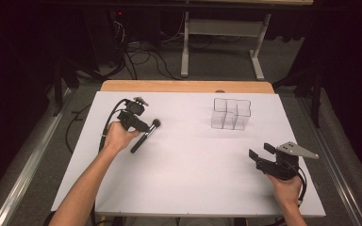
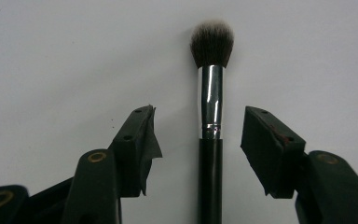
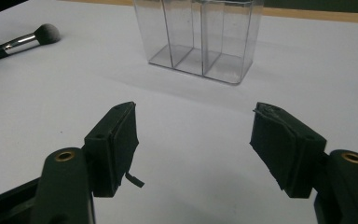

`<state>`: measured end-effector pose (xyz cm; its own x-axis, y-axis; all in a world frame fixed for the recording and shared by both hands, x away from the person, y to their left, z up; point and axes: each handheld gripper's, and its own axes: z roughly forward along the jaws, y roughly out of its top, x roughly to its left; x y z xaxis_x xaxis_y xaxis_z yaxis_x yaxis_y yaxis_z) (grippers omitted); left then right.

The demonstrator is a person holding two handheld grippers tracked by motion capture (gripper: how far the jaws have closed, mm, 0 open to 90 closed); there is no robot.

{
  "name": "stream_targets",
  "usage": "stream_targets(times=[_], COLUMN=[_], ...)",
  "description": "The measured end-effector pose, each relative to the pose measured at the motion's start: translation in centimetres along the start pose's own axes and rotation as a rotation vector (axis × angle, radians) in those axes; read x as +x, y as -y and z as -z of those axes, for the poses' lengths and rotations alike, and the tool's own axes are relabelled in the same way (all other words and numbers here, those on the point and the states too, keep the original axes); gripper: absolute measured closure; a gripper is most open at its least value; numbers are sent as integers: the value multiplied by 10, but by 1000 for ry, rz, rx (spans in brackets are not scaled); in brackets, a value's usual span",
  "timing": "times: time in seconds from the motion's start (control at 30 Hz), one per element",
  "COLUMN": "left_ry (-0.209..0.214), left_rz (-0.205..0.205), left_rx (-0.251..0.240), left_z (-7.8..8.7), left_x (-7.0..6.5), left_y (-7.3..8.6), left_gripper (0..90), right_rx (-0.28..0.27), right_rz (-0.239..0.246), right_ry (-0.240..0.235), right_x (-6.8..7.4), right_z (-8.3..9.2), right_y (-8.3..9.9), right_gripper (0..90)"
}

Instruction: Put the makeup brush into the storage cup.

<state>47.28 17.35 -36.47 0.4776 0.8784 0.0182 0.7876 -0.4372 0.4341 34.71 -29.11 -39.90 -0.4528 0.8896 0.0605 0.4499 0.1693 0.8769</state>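
A makeup brush (image 1: 146, 133) with a black handle, silver ferrule and dark bristles lies flat on the white tabletop (image 1: 193, 165), left of centre. My left gripper (image 1: 142, 128) hangs over it. In the left gripper view the brush (image 2: 211, 93) runs up between the jaws of the left gripper (image 2: 199, 123), with a gap on each side, so the pads do not touch it. My right gripper (image 1: 261, 151) rests near the front right, open with nothing between its jaws (image 3: 193, 135). The brush (image 3: 23, 41) lies far off to its left.
A clear plastic organiser (image 1: 231, 114) with several upright compartments stands at the back right of the table; it looks empty (image 3: 200, 37). A wooden edge (image 1: 188, 86) runs along the table's far side. Beyond it are cables and a metal stand on the floor.
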Motion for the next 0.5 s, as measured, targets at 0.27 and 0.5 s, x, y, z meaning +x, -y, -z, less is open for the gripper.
stream_targets(times=[0.27, 0.5], left_ry=[7, 14], left_rz=[-6, -10], left_rx=[53, 87], left_z=[-8, -14], left_x=[-1, -4], left_y=[0, -1], left_gripper=[476, 507], right_rx=[-2, 3], right_rz=[-10, -7], right_ry=[10, 8], right_x=[-1, -1], right_z=[1, 0], right_y=[0, 0], right_gripper=[333, 334])
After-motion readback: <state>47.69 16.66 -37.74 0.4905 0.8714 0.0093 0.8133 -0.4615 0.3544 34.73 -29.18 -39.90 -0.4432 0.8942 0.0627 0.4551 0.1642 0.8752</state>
